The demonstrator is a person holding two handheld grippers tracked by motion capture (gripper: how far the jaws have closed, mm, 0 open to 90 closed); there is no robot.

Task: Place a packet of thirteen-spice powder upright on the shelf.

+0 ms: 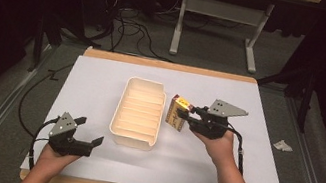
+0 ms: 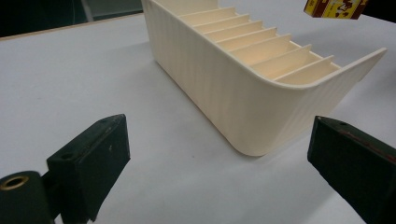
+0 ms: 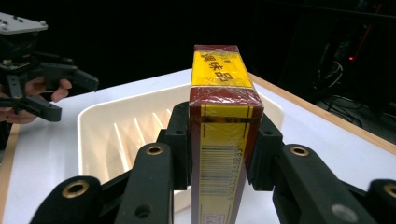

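Yellow box (image 1: 178, 112) in right tongs (image 1: 188, 115) beside ribbed tray (image 1: 135, 139)

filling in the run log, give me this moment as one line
right tool: shut on yellow-red box, beside tray | left tool: open, empty | cream slotted tray: empty

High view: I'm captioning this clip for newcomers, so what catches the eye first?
The yellow and red box clamped in the right gripper, just right of the cream slotted tray at the middle of the white table. The left gripper waits open near the table's front-left.
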